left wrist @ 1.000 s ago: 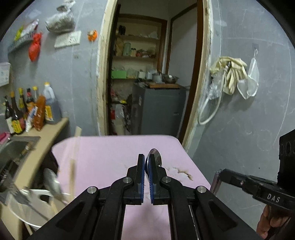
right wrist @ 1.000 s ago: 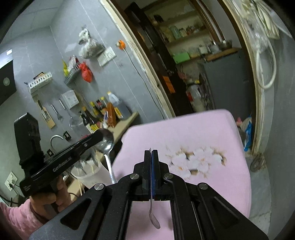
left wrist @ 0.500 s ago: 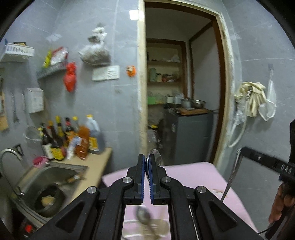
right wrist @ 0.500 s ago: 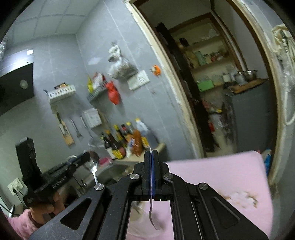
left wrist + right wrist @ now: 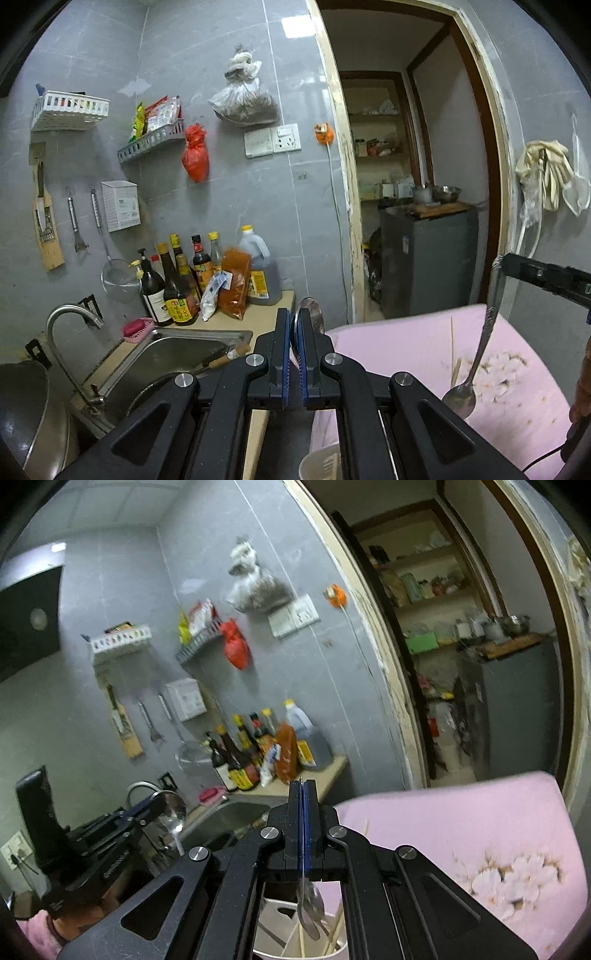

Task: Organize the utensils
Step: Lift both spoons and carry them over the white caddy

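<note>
My left gripper (image 5: 293, 321) is shut on a metal spoon (image 5: 309, 313) whose bowl sticks up past the pads. In the right wrist view the same left gripper (image 5: 162, 806) shows at the left with that spoon's bowl (image 5: 173, 814) upright. My right gripper (image 5: 303, 790) is shut on the handle of a second spoon (image 5: 310, 904), which hangs bowl down over a white utensil holder (image 5: 273, 915) with chopsticks in it. In the left wrist view the right gripper (image 5: 498, 263) holds this hanging spoon (image 5: 460, 400) above the pink cloth (image 5: 406, 347).
A steel sink (image 5: 184, 354) with a tap (image 5: 70, 317) lies left of the pink table. Sauce bottles (image 5: 184, 284) crowd the counter at the wall. A dark wok (image 5: 26, 410) sits at the far left. An open doorway (image 5: 413, 221) is behind.
Both grippers have risen and swung left, from over the pink table toward the sink and counter. Each still holds its spoon. The white holder now lies under the right gripper's spoon.
</note>
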`<state>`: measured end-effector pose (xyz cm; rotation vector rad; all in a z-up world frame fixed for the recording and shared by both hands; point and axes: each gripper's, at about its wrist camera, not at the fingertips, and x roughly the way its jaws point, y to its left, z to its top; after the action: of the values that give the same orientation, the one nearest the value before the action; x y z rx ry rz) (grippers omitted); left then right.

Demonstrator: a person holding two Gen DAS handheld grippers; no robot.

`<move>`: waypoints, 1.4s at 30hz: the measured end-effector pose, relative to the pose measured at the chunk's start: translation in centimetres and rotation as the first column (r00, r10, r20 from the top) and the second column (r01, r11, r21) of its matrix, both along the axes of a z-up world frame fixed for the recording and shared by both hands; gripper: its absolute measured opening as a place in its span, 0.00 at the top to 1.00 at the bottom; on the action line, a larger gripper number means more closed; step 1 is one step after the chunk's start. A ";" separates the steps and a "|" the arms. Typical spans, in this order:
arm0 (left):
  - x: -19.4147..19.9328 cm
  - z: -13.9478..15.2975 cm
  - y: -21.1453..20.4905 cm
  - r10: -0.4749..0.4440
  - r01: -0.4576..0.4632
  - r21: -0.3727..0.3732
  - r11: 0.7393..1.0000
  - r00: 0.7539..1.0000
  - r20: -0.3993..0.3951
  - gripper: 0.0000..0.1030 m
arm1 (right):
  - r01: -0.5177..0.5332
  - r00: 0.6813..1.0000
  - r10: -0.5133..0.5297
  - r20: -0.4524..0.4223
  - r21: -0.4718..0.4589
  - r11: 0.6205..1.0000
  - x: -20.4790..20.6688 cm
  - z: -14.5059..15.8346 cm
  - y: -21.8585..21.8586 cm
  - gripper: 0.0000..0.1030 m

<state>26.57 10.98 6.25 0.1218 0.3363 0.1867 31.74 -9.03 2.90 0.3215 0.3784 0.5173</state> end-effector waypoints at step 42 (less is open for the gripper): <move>-1.3 -8.0 -1.1 -0.042 0.028 0.263 0.965 0.998 0.049 0.95 | 0.096 0.988 -0.106 -0.114 -0.088 0.991 -0.4 -7.3 3.9 0.99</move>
<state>25.25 9.88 -1.78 0.3834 0.2540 0.1985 31.34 -5.14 -4.37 0.2907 0.4947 0.3829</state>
